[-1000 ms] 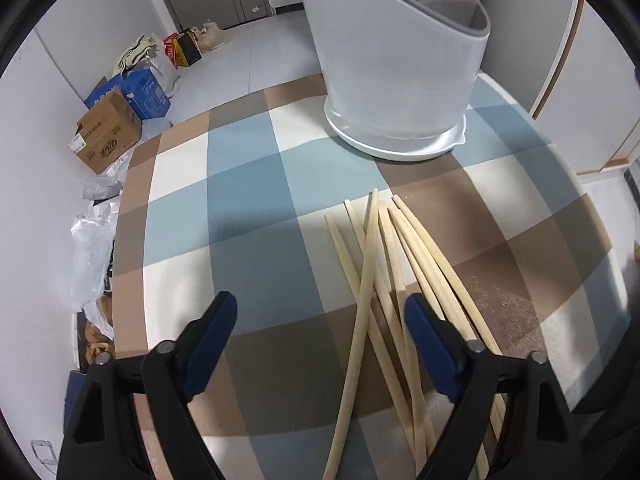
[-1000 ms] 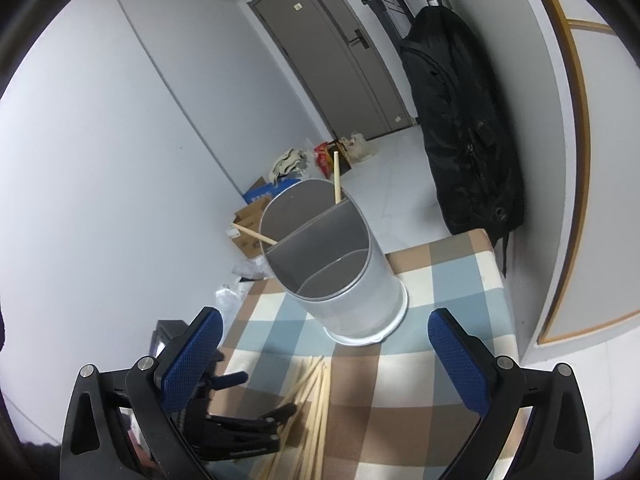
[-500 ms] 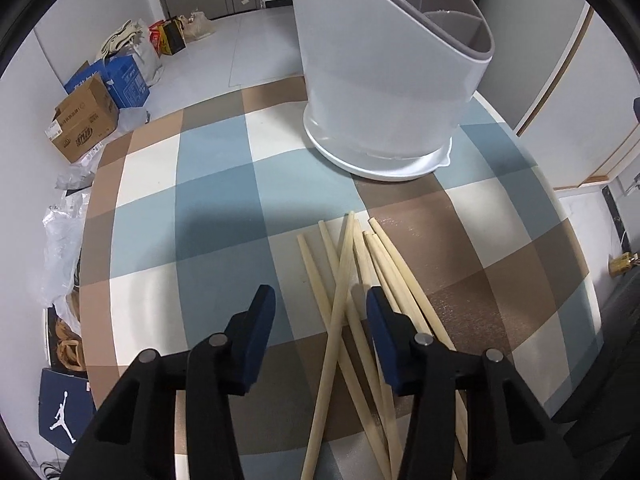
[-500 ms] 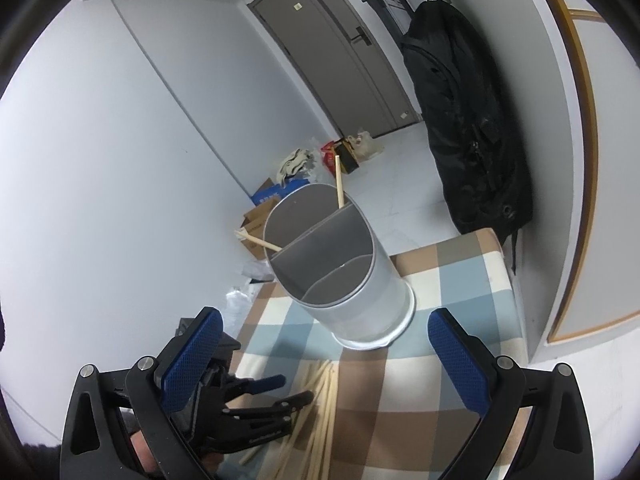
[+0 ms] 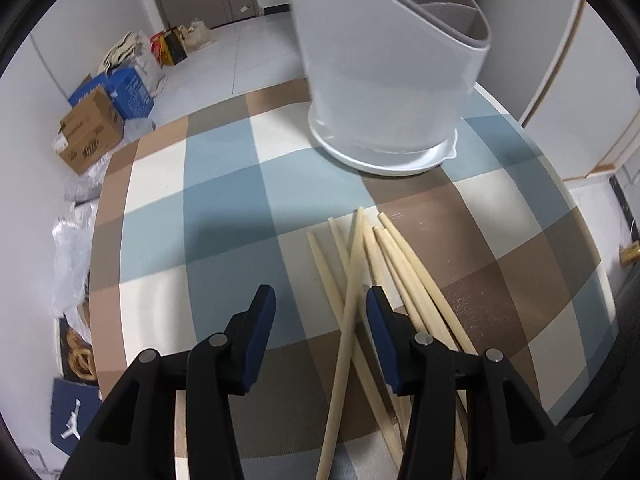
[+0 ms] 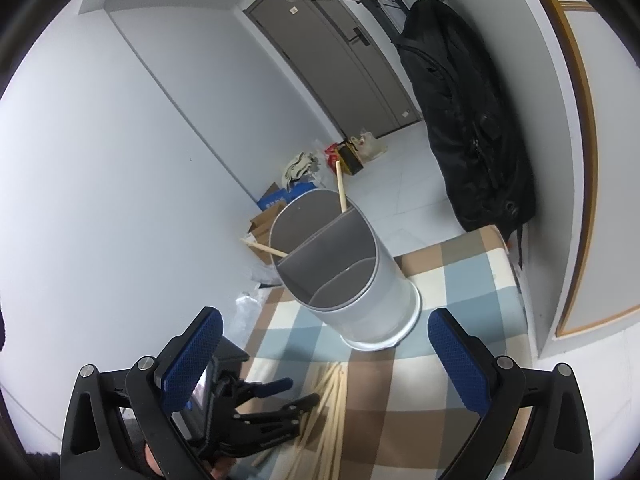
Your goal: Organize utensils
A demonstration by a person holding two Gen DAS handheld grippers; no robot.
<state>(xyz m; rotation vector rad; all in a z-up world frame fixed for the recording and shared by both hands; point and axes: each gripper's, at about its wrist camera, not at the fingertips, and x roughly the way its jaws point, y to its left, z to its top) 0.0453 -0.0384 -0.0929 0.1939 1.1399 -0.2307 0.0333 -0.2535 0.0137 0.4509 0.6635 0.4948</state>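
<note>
Your left hand-held gripper (image 5: 320,320) stood wide a sec ago; now its jaws are closing w/ one chopstick (image 5: 347,320) of the pile between them, pads not yet pressing, so the pick is nearly set; right hand-held gripper (image 6: 324,344) hangs open, empty, above the table (image 5: 224,184). Count: approx. six chopsticks (image 5: 400,272) loose on the table, two more (image 6: 341,188) already in the holder (image 6: 352,280)'s rear compartment; one holder, just beyond the pile.

Open tablecloth left, clutter right

Checked table (image 5: 224,184) is bare left of the chopsticks (image 5: 384,264); the tall utensil holder (image 5: 384,80) blocks the far side, and the black coat (image 6: 472,120) hangs beside the table's right edge
</note>
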